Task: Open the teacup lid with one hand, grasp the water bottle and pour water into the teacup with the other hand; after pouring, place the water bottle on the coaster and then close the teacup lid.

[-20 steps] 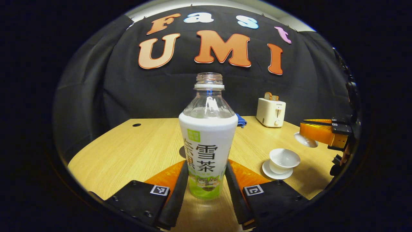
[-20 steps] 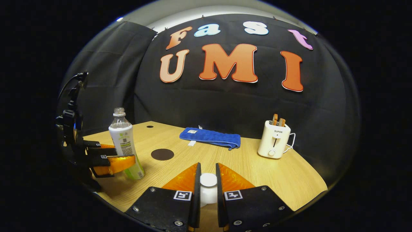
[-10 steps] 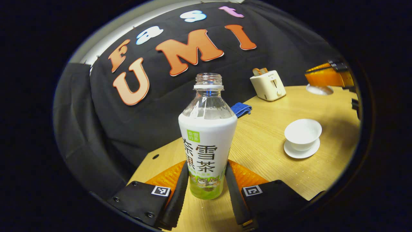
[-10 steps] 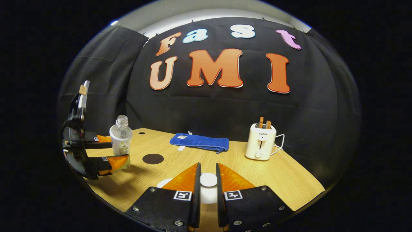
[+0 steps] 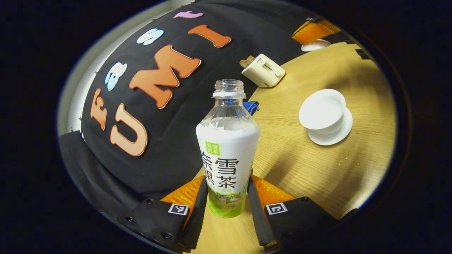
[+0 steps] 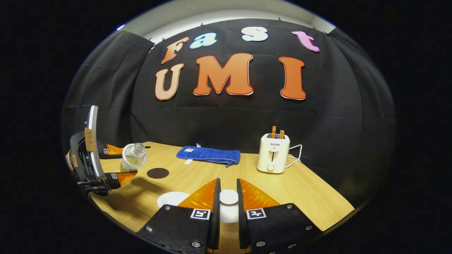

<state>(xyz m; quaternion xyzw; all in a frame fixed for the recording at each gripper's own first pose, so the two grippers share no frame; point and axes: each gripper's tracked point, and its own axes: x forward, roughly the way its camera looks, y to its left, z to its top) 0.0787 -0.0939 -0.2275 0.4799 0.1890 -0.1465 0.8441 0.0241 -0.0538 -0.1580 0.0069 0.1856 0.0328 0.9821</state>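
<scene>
My left gripper [image 5: 226, 192] is shut on the uncapped water bottle [image 5: 227, 148], white-labelled and clear at the neck, held in the air and tilted toward the teacup. The white teacup [image 5: 322, 109] stands uncovered on its white saucer [image 5: 332, 135] to the right of the bottle. In the right gripper view, my right gripper [image 6: 228, 204] is shut on the knob of the white teacup lid [image 6: 229, 208], held above the table. There the left gripper [image 6: 106, 167] shows at the far left with the bottle [image 6: 133, 157] leaning over, and the teacup [image 6: 173, 198] peeks out low left of my fingers. A round dark coaster [image 6: 158, 173] lies behind it.
A white toaster [image 6: 272, 153] with two slices stands at the back right, its cord trailing right. A folded blue towel [image 6: 208, 155] lies along the back of the wooden table [image 6: 300, 192]. The right gripper [image 5: 312, 33] with the lid shows at the top of the left gripper view.
My left gripper has lifted the bottle and rolled it over toward the teacup, which has drawn closer. My right gripper has risen a little with the lid.
</scene>
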